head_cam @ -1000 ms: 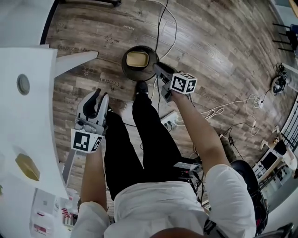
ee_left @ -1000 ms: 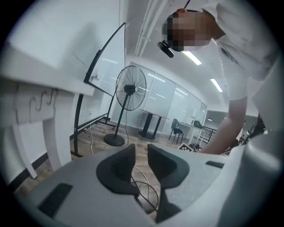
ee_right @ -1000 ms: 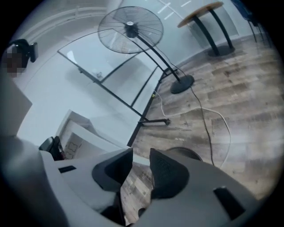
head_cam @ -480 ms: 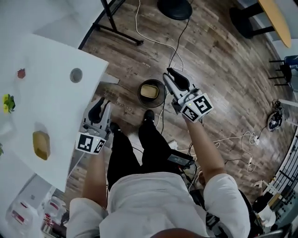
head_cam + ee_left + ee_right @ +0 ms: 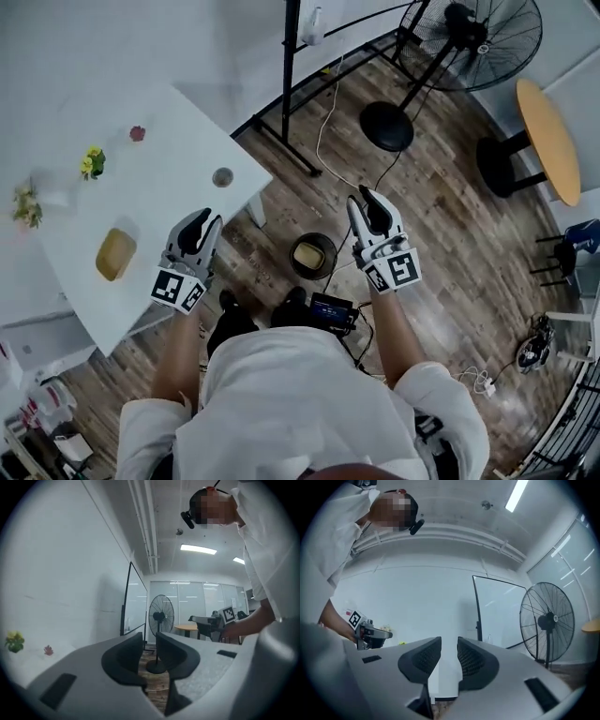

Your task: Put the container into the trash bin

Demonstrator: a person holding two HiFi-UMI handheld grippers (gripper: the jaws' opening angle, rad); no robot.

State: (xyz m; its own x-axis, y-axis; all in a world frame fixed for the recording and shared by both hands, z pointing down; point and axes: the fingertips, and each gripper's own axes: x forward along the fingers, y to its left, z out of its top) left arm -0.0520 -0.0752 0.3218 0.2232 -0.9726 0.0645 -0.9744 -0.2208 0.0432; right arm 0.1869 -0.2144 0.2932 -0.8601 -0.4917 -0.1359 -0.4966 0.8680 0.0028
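On the wood floor, just ahead of the person's shoes: one dark round trash bin [image 5: 330, 266] with one tan container [image 5: 309, 254] lying inside it. The container is well apart from both grippers.

Two grippers, both held out level, one on each side of the bin in the head view.
- left gripper [image 5: 202, 225]: jaws a narrow gap apart, nothing between them; only floor and the fan's base show through the gap.
- right gripper [image 5: 368, 201]: jaws opening, modest gap, nothing between them, just wall behind.

White table [image 5: 169, 122] at left carries:
- one tan block [image 5: 115, 254]
- one yellow flower [image 5: 92, 161]
- one small red item [image 5: 138, 133]
- one pale plant [image 5: 26, 203] near its far edge
- one round grommet hole [image 5: 222, 176]

Farther out stand one pedestal fan [image 5: 473, 33], one round wooden table [image 5: 547, 139] and one whiteboard [image 5: 499, 613] on a stand. One black device [image 5: 330, 309] sits by the feet; I can't tell what it is.
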